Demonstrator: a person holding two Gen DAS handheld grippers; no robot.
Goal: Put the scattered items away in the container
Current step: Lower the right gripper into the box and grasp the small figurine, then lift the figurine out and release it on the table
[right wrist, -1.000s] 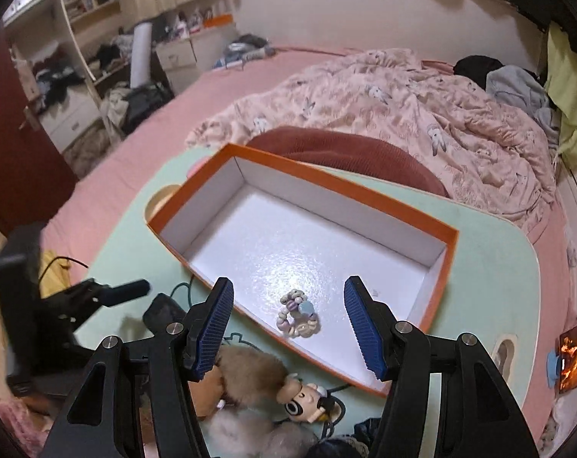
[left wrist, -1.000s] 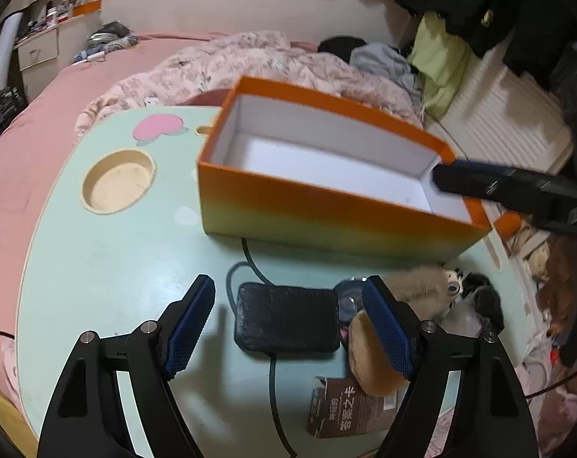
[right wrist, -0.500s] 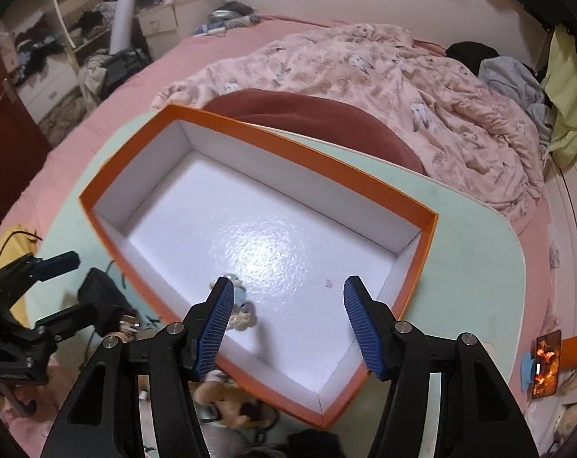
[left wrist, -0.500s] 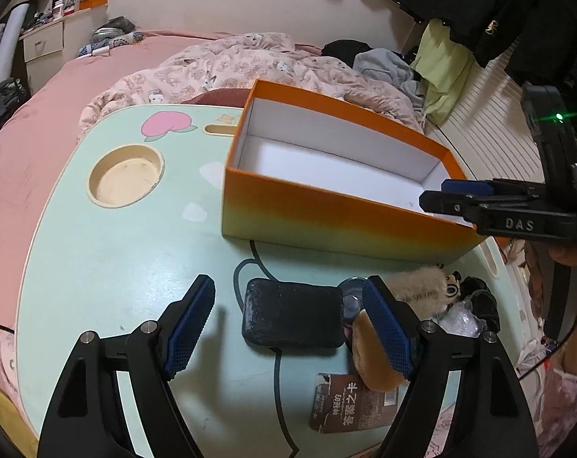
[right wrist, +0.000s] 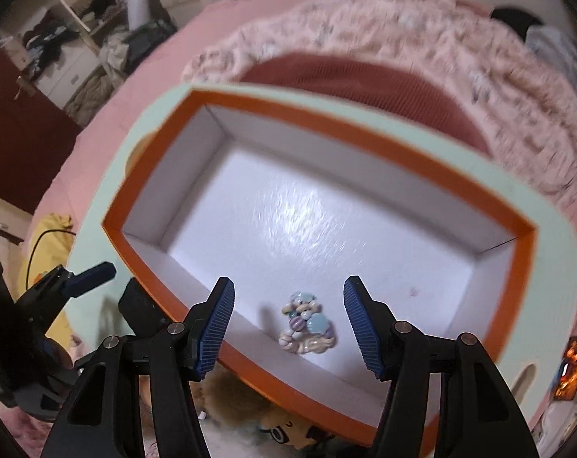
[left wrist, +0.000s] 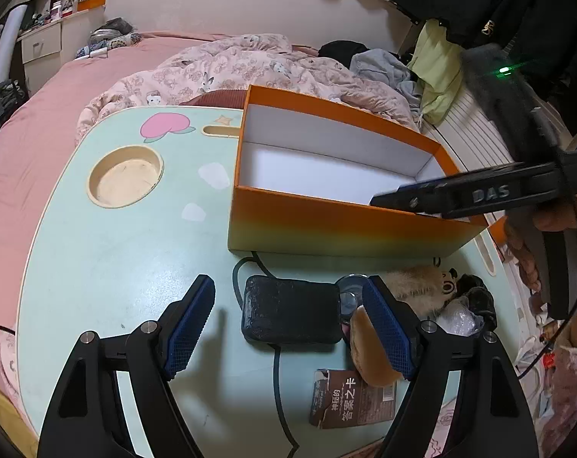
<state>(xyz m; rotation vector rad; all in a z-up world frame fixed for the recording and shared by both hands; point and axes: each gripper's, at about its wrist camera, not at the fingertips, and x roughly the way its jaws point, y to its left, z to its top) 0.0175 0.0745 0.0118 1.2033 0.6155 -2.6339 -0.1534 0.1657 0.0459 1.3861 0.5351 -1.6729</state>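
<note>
Bead trinket (right wrist: pixel 305 324): lies on the white floor of the orange box (right wrist: pixel 368 141), near its front wall, below and between the right gripper (right wrist: pixel 288 320) jaws, untouched.
Right jaws: released, nothing gripped.
Left gripper (left wrist: pixel 288 320): jaws spread, empty, above one black power brick (left wrist: pixel 290 315) with its cable.
Beside brick: one plush toy (left wrist: pixel 422 286), one brown card packet (left wrist: pixel 353 400).
Surface: mint-green desk (left wrist: pixel 116 267) with one round recess, on a pink bed (left wrist: pixel 33 133).
Boxes: one.
</note>
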